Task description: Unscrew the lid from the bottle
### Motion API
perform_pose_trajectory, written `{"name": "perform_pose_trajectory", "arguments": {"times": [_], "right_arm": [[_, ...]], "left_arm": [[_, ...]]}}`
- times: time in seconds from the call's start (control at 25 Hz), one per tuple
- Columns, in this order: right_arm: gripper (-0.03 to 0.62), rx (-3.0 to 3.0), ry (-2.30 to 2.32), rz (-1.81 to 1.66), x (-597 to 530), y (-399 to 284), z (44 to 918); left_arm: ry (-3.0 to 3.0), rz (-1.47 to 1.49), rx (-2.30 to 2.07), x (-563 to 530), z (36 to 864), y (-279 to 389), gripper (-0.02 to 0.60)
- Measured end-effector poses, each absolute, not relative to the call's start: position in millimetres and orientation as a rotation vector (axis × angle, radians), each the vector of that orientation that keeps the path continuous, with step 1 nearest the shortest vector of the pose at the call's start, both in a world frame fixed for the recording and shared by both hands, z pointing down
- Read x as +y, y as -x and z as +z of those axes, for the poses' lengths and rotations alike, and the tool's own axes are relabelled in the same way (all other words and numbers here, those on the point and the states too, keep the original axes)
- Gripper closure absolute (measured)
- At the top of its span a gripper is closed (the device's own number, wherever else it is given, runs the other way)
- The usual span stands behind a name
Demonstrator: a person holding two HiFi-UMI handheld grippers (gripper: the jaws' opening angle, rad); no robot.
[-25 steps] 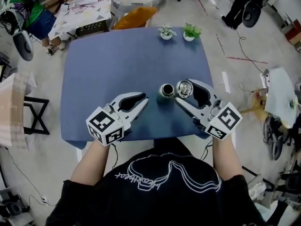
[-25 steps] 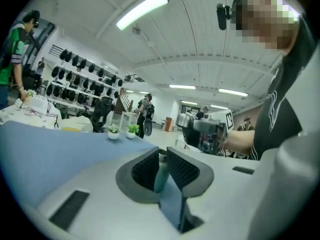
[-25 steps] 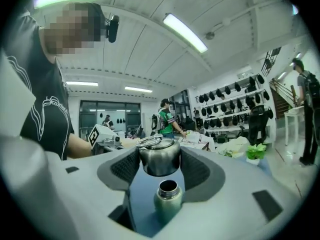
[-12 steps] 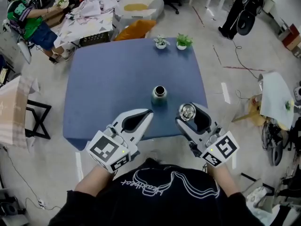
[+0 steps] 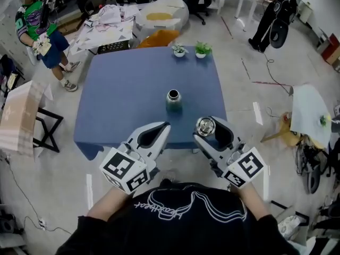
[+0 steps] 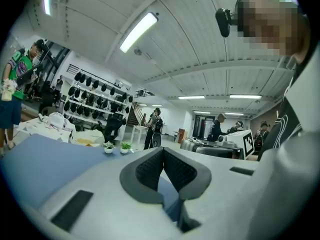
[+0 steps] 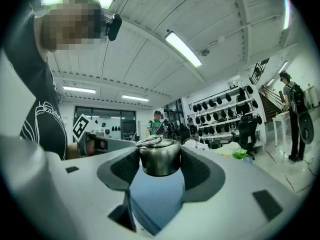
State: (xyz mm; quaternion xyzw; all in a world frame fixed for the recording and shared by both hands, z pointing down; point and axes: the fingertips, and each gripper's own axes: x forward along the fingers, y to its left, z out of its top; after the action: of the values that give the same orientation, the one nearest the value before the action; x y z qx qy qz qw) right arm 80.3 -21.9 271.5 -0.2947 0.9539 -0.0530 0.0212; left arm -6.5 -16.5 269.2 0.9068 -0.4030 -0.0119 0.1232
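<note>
The dark metal bottle (image 5: pixel 173 100) stands upright with its mouth uncovered in the middle of the blue table (image 5: pixel 122 100). Its round metal lid (image 5: pixel 205 126) is off the bottle, and my right gripper (image 5: pixel 205 127) is shut on it just past the table's near edge. In the right gripper view the lid (image 7: pixel 159 157) sits between both pads, its wire ring on top. My left gripper (image 5: pixel 165 126) is shut with nothing in it, level with the right one at the near edge. Its pads (image 6: pixel 150 167) meet in the left gripper view. Both grippers are well short of the bottle.
Two small potted plants (image 5: pixel 179 50) (image 5: pixel 201 49) stand at the table's far edge. A folding stand (image 5: pixel 24 118) is left of the table. Cloth-covered tables and an orange cushion (image 5: pixel 159 37) lie behind it. People stand at the far left (image 5: pixel 37 31) and far right (image 5: pixel 273 12).
Both grippers have drawn back from the bottle to the table's near edge, the right one carrying the lid. The left jaws have closed. The head view has pulled back.
</note>
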Motion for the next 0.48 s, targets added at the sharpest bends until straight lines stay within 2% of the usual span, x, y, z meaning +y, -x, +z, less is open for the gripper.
{"name": "perform_pose_trajectory", "arguments": {"times": [0.48], "right_arm": [[0.333,2.935,0.860,-0.120,6.0,-99.2,259.4]], "left_arm": [[-2.685,-0.020,-1.248,19.2,259.7,-10.8,0.577]]}}
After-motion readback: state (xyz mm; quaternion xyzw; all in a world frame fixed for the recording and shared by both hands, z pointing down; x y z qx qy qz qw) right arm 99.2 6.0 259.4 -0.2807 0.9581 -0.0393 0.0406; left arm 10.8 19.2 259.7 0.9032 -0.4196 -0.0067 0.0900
